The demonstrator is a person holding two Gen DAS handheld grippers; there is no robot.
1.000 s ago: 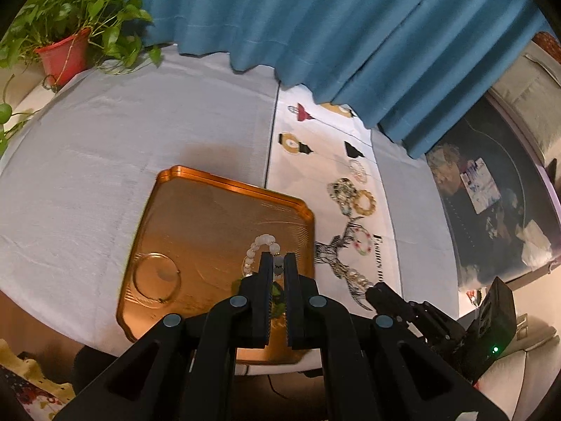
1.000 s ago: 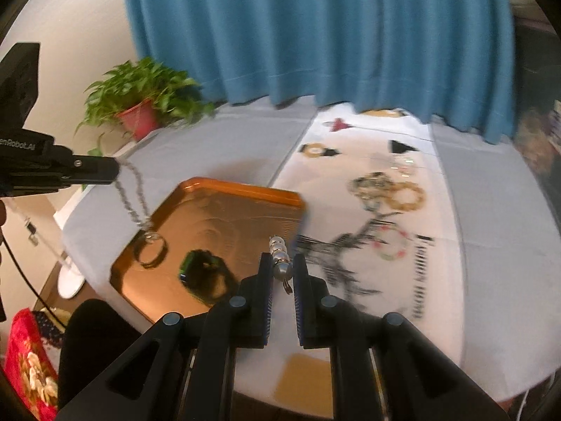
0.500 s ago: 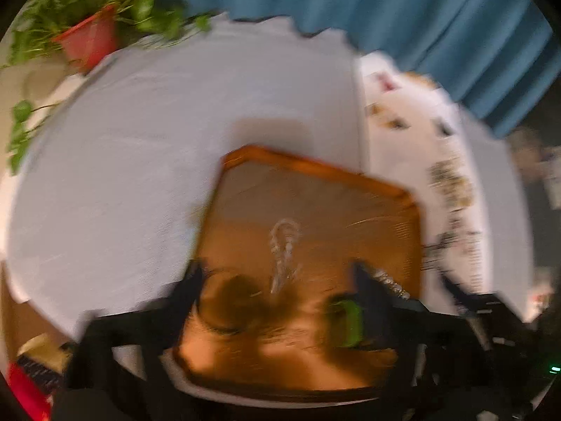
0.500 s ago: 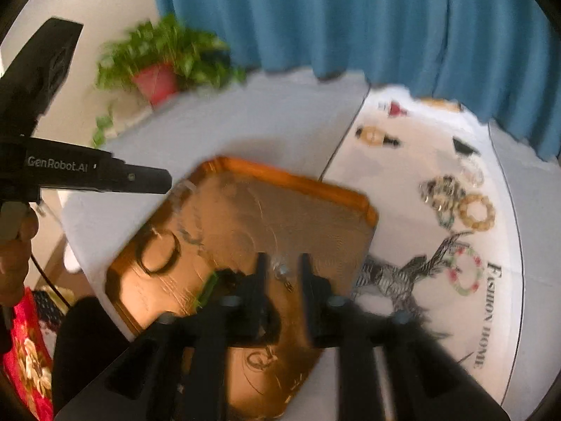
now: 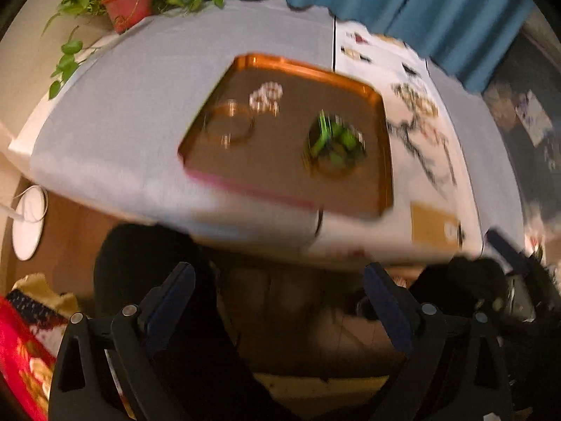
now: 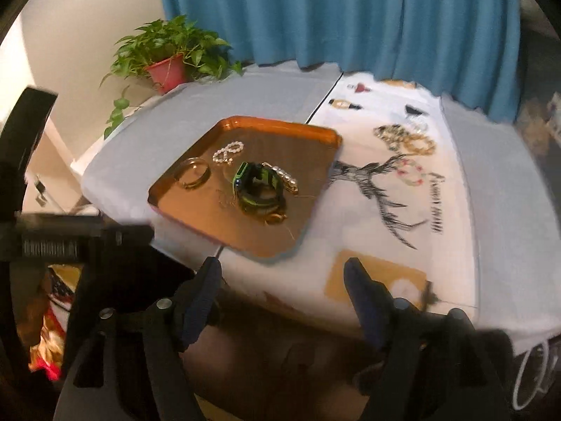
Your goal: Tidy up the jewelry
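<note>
The tray point(image 6: 308, 140) looks like glossy copper-toned metal. Matt grey cloth point(image 6: 245, 101) covers the surface. A smooth gold bangle point(image 6: 193, 172) and pearly beads point(image 6: 228, 152) gleam.

The left wrist view is smeared by motion: on the copper tray point(image 5: 291, 182) the green piece point(image 5: 335, 142) is a streak, and the gold ring point(image 5: 229, 126) and pearl piece point(image 5: 266, 96) lose their outlines. The bracelets point(image 5: 417, 103) on the printed cloth point(image 5: 431, 147) at the right blur into one patch. In the right wrist view the lettering point(image 6: 436, 203) is unreadable, and the left hand-held gripper point(image 6: 84, 242) is blurred and cut by the left edge.
</note>
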